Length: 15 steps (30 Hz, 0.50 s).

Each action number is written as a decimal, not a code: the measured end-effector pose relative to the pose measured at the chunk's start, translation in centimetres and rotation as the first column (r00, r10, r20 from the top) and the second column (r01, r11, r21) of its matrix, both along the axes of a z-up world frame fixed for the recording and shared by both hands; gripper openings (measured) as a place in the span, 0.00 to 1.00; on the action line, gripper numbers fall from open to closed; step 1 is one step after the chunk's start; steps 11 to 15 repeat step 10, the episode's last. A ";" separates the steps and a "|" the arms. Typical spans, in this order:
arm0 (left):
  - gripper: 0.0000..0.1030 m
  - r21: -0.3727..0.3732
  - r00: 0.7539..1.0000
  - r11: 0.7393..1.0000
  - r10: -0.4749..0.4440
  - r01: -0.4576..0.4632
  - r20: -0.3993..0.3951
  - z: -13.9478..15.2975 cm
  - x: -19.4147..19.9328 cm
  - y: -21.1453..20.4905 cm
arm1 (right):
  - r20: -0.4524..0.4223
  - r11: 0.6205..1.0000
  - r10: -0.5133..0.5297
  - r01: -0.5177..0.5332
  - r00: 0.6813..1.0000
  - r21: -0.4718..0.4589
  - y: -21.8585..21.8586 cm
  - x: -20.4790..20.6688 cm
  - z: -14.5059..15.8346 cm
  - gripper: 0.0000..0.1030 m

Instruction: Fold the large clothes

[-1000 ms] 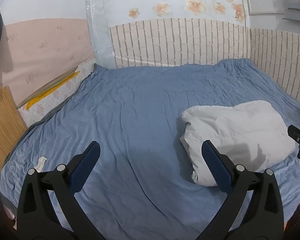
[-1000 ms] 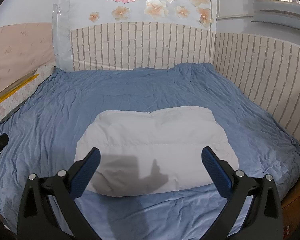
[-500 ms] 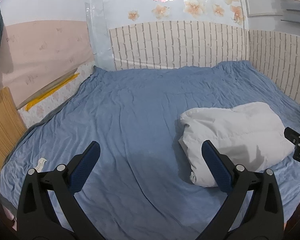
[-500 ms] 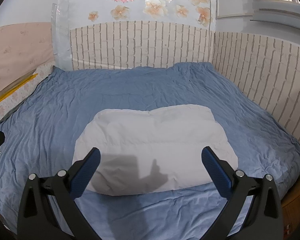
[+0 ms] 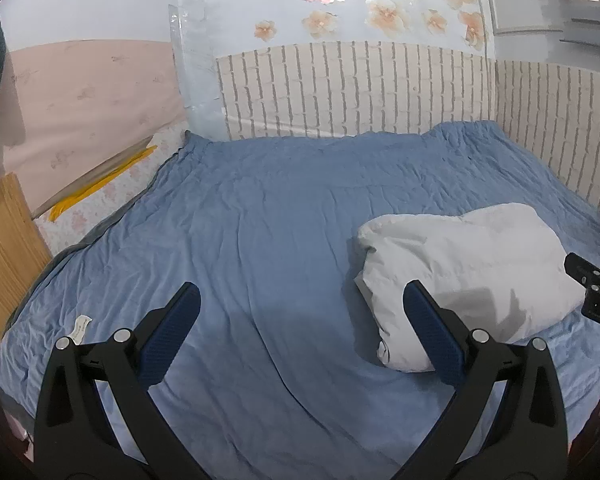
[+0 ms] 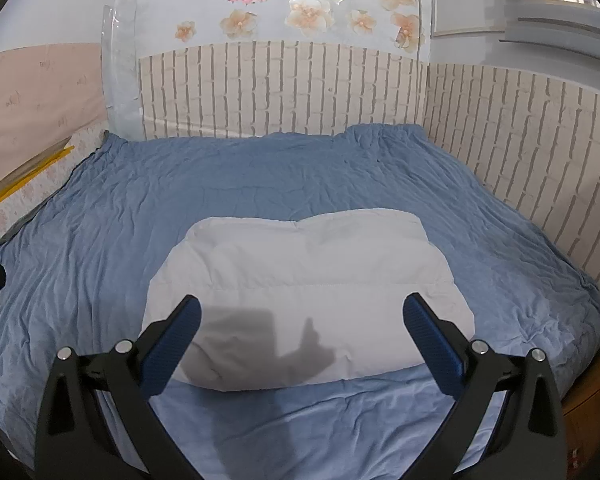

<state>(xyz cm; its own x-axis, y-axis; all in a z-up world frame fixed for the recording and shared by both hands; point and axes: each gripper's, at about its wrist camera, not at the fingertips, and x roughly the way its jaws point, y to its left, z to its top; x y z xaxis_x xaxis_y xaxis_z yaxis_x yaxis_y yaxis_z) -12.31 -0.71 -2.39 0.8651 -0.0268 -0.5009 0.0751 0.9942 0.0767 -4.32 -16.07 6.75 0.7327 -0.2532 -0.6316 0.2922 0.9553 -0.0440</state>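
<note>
Now my left hand-held gripper [image 5: 300, 312] hovers wide and empty over the bare blue bed [image 5: 260, 220]. Rightward, the folded white puffy garment [image 6: 304, 292] lies compact near the edge, my right hand-held gripper [image 6: 300, 320] spread wide above it, apparently finished.

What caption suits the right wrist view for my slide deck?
Open right gripper hovers over a folded white padded garment lying on the blue bedspread.
</note>
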 end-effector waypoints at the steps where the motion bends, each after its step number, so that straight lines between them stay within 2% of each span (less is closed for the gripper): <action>1: 0.97 0.002 1.000 1.000 0.001 -0.001 0.000 0.0 0.0 -0.1 | 0.001 1.000 -0.002 0.002 1.000 -0.001 0.1 0.0 0.0 0.98; 15: 0.97 0.020 1.000 1.000 0.008 -0.009 0.016 0.1 -0.3 -0.2 | 0.000 1.000 -0.003 0.003 1.000 -0.002 0.1 0.0 -0.1 0.98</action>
